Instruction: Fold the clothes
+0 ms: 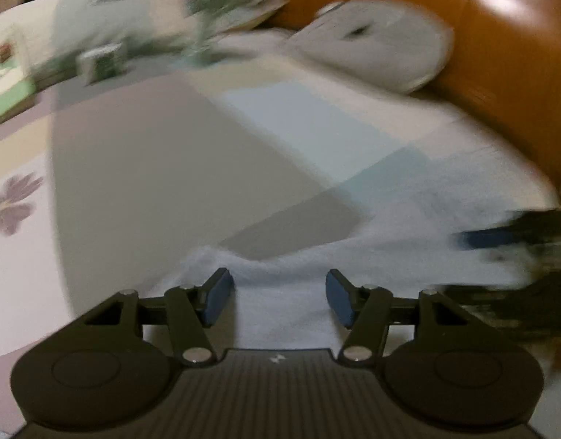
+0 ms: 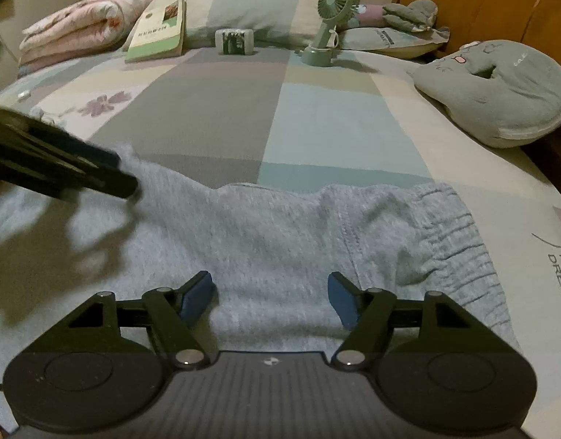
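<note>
We hold the left gripper (image 1: 278, 298) and right gripper (image 2: 269, 300) spread and empty over the grey sweatpants (image 2: 280, 230) lying flat across the bed (image 2: 317, 120), apparently ready to pinch an edge for folding.

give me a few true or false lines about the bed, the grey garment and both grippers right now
1. The light grey fleece garment lies on the patchwork bedsheet. True.
2. The right gripper is clamped shut on the garment. False: its jaws stand apart, over the fabric.
3. The small green desk fan lies toppled on its side. False: it stands upright on its base.
4. The left gripper is open. True.
5. The green-and-white paperback book leans against the pale pillow. True.
6. The round grey plush cushion sits on top of the garment. False: it lies apart, toward the bed's right edge.
</note>
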Available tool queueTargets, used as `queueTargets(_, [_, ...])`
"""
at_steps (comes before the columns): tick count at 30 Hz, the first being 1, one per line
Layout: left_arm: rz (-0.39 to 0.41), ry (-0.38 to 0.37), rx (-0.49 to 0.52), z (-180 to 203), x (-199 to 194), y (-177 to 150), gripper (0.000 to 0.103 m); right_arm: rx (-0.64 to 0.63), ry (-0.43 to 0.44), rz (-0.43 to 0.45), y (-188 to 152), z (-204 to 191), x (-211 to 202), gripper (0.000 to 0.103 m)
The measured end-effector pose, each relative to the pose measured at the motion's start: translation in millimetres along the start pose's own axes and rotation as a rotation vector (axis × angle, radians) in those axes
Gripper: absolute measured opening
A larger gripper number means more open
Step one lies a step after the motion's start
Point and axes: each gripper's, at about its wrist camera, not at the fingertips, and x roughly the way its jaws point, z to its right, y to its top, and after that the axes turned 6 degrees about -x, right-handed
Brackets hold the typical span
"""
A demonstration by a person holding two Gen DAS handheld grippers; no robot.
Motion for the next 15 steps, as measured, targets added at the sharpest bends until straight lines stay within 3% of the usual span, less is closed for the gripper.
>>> queueTargets(4, [0.048, 0.02, -0.032, -2.6, -16.5, 3.6, 0.055, -0.01, 0.021, 0.086, 2.5, 3.7, -33.6, 0.083])
queueTargets(6, [0.061, -0.02, -0.017, 0.5, -30.3, 1.0, 0.059, -0.021, 0.016, 0.122, 5.8, 9.7, -38.4, 0.087])
queueTargets(9, [0.04, -0.071, 0.029, 6.1, -38.5, -9.9, 0.066, -0.018, -0.062, 0.056, 10.0, 24.6, -13.5, 0.087])
queueTargets(12, [-0.069, 0.056, 0.068, 4.4, -17.6, -25.0, 0.064, 0.028, -0.109, 0.008, 8.7, 41.8, 7.7, 0.085])
queueTargets(15, [-0.05, 0.097, 0.084, 4.6, -28.9, -25.1, 0.064, 0.046, -0.111, 0.033, 11.2, 38.3, -12.9, 0.085])
